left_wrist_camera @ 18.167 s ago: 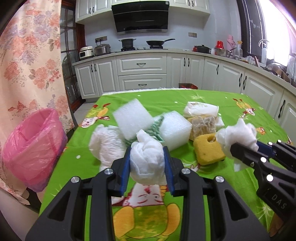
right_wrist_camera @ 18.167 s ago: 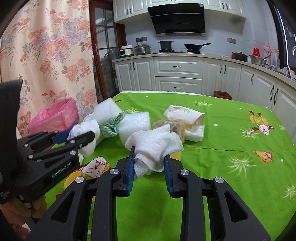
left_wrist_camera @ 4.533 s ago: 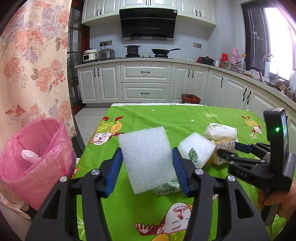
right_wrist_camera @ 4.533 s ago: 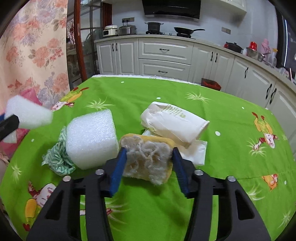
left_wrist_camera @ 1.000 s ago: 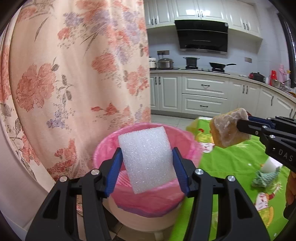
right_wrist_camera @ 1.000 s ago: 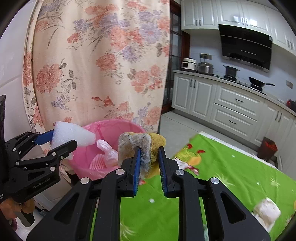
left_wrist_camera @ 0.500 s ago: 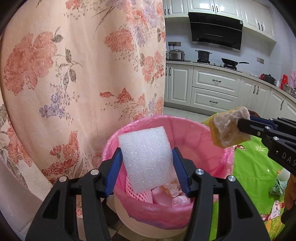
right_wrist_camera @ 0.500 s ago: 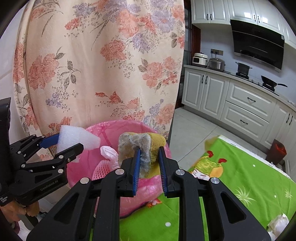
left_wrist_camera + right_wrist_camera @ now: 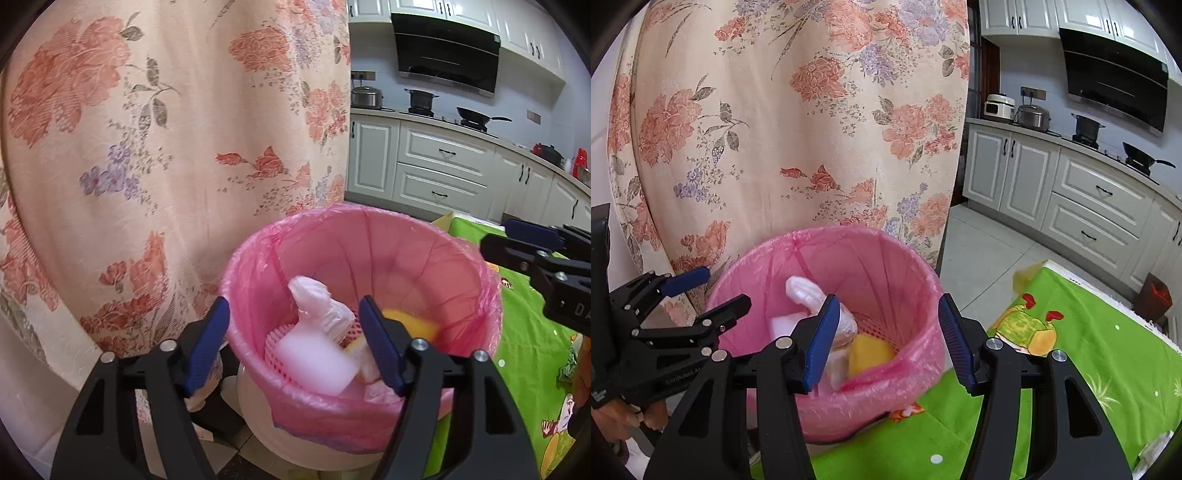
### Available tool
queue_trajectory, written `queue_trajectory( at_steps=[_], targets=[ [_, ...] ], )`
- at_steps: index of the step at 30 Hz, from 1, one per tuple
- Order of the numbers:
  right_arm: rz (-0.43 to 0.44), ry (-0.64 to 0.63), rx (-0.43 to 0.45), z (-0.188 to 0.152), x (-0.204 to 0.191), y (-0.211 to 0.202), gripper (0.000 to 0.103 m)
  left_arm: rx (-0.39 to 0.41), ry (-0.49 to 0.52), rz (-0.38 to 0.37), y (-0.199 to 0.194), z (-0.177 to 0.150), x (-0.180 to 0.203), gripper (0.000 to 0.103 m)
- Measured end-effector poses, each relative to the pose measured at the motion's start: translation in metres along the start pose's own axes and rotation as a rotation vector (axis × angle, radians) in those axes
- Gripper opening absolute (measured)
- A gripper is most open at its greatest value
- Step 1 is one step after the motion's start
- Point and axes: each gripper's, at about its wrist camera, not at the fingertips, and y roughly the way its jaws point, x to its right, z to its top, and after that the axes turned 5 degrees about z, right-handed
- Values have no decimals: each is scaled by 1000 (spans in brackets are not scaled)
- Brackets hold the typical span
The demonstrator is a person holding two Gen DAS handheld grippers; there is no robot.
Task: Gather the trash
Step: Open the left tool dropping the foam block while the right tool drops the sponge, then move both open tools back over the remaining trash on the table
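A bin lined with a pink bag (image 9: pixel 480 266) (image 9: pixel 916 266) stands beside the green table. The white foam block (image 9: pixel 314 360) (image 9: pixel 783 325) and the yellow sponge (image 9: pixel 410 323) (image 9: pixel 868 354) lie inside it among white wrappers. My left gripper (image 9: pixel 295 343) hangs over the bin's near rim, jaws opening, nothing between them. My right gripper (image 9: pixel 886 339) is over the bin's table side, jaws opening too and holding nothing. Each gripper shows in the other's view: the left gripper (image 9: pixel 705 288) and one finger of the right gripper (image 9: pixel 532 236).
A floral curtain (image 9: pixel 147 147) hangs right behind the bin. The table with the green cartoon cloth (image 9: pixel 1089 369) adjoins the bin on the right, with a green rag (image 9: pixel 569 365) on it. White kitchen cabinets (image 9: pixel 1089 206) line the far wall. A hand (image 9: pixel 628 417) holds the left gripper.
Both grippers have opened and let go: the foam block and the sponge have dropped into the bin. Both hands came closer to the bin and a little lower.
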Motion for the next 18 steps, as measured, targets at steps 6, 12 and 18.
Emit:
queue_trajectory(
  at_steps=[6, 12, 18],
  targets=[
    [-24, 13, 12, -13, 3, -22, 55, 8, -37, 18, -13, -5, -1, 95],
    [-71, 46, 30, -32, 12, -55, 61, 20, -44, 1, -31, -10, 12, 98],
    [-119, 105, 33, -60, 30, -87, 68, 30, -31, -39, -52, -16, 34, 98]
  ],
)
